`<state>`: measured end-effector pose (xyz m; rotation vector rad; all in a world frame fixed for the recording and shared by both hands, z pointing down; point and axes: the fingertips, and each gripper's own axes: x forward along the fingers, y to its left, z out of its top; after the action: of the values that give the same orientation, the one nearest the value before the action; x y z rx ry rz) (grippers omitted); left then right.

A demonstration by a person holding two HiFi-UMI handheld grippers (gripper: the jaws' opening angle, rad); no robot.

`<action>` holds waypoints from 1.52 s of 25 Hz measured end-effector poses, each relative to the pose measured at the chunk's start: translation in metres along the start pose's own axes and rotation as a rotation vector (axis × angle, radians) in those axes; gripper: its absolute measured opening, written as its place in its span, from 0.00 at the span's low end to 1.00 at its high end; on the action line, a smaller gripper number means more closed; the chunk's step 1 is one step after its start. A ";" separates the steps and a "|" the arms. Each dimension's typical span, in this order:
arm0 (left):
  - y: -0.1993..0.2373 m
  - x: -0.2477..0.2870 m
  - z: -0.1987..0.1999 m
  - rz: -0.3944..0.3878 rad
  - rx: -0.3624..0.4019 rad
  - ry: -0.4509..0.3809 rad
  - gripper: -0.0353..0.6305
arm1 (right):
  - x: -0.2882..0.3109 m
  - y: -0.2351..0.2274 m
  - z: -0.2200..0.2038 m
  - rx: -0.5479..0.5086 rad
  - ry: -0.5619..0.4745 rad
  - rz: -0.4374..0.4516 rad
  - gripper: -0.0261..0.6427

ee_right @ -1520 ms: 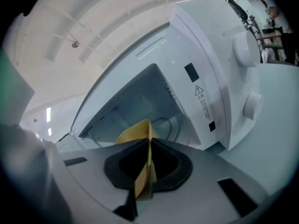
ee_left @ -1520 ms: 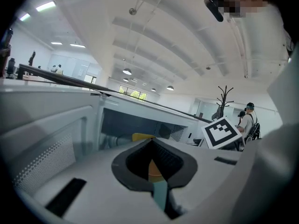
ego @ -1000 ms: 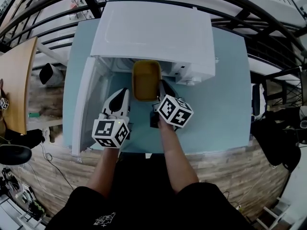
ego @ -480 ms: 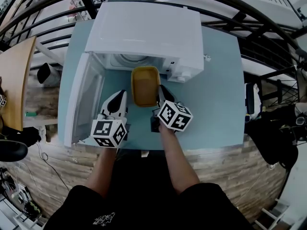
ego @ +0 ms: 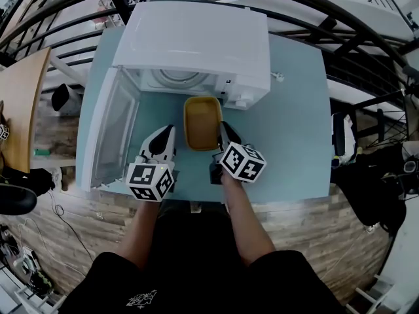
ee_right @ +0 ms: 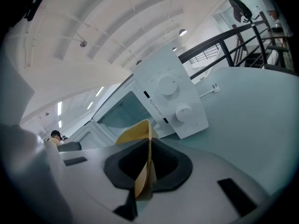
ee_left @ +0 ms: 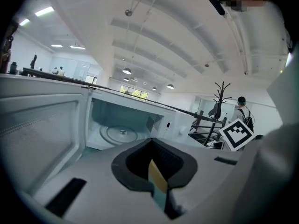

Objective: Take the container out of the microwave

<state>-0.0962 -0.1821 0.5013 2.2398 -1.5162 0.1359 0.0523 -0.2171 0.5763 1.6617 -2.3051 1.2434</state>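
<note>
The yellow container (ego: 201,120), its long axis pointing at the open microwave (ego: 196,41) just beyond, is clamped at its near right rim by the right gripper (ego: 221,129); the left gripper (ego: 167,132) is seen closed and empty alongside.

Container: yellow rectangular plastic container (ego: 201,123) over pale blue table (ego: 294,142), before white microwave (ego: 196,44).
Door: microwave door (ego: 111,133) swung left.
Grippers: left gripper (ego: 167,133) beside the container's left; right gripper (ego: 222,129) on its right rim.
</note>
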 end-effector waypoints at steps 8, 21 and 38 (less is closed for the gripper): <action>-0.021 0.001 -0.020 -0.001 0.008 0.027 0.06 | -0.017 -0.030 -0.010 -0.002 0.015 -0.004 0.07; -0.045 0.000 -0.046 -0.006 0.006 0.059 0.06 | -0.035 -0.067 -0.036 -0.025 0.058 -0.028 0.07; -0.054 -0.006 -0.074 0.028 0.002 0.097 0.06 | -0.040 -0.096 -0.060 -0.042 0.084 -0.040 0.07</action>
<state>-0.0380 -0.1302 0.5501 2.1811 -1.4976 0.2513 0.1232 -0.1591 0.6537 1.6019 -2.2224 1.2233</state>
